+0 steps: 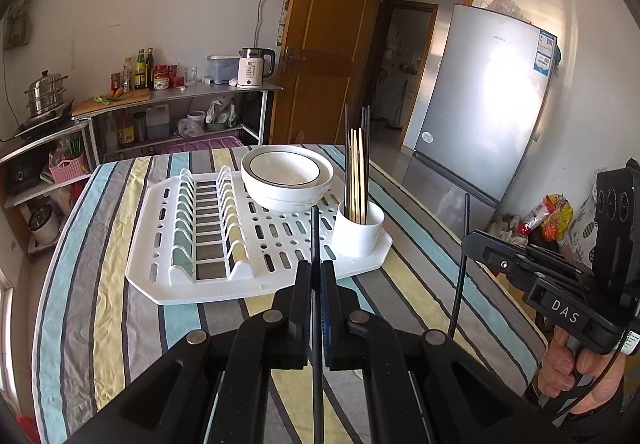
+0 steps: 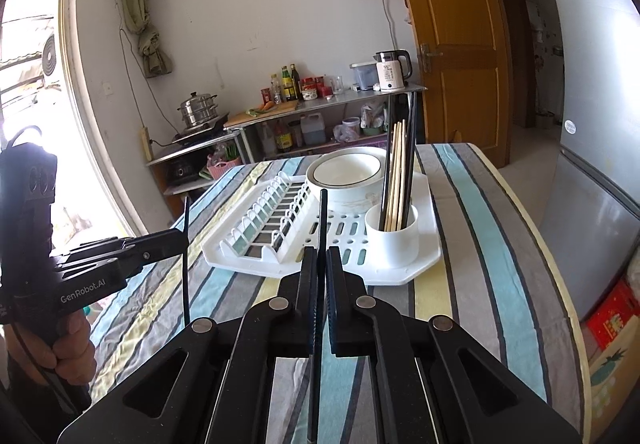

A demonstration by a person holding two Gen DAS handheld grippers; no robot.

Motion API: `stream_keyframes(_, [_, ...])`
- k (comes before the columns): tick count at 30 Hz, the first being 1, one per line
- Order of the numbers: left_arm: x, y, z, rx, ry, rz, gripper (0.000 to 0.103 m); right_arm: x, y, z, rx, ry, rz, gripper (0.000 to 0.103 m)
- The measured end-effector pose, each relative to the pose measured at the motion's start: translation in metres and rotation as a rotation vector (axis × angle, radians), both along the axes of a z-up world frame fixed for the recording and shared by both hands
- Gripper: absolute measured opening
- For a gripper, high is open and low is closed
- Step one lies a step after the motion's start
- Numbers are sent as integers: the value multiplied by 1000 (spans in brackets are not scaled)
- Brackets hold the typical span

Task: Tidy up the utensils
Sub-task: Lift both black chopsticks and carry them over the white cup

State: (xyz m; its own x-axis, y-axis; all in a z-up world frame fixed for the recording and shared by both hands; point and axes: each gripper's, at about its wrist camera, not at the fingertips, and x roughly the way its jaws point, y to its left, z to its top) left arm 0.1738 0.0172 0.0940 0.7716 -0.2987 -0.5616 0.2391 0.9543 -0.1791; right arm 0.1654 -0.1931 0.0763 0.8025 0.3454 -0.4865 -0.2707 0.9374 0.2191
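My left gripper point(image 1: 316, 270) is shut on a black chopstick point(image 1: 315, 228) that stands upright between its pads, above the striped table. My right gripper point(image 2: 320, 258) is shut on another black chopstick point(image 2: 322, 217), also upright. Each gripper shows in the other view: the right gripper point(image 1: 467, 240) at the right, the left gripper point(image 2: 182, 240) at the left, both hand-held. Ahead, a white cup point(image 1: 358, 232) point(image 2: 392, 240) on the white drying rack point(image 1: 256, 244) point(image 2: 424, 264) holds several wooden and black chopsticks point(image 1: 357, 171) point(image 2: 396, 179). Both grippers hover short of the cup.
Stacked white bowls point(image 1: 286, 175) point(image 2: 346, 173) sit on the rack behind the cup. The plate slots point(image 1: 208, 219) fill the rack's left half. A grey fridge point(image 1: 480, 103) stands right of the table, and a shelf with a kettle point(image 1: 254, 67) is by the far wall.
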Motion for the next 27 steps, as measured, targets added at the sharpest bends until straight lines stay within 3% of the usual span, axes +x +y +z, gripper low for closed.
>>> stream_keyframes(12, [-18, 1, 22, -15, -45, -8, 3, -18, -5, 15, 8, -57, -4, 4])
stream_keyframes(27, [-3, -8, 36, -22, -59, -30, 3, -15, -14, 23, 7, -84, -12, 4])
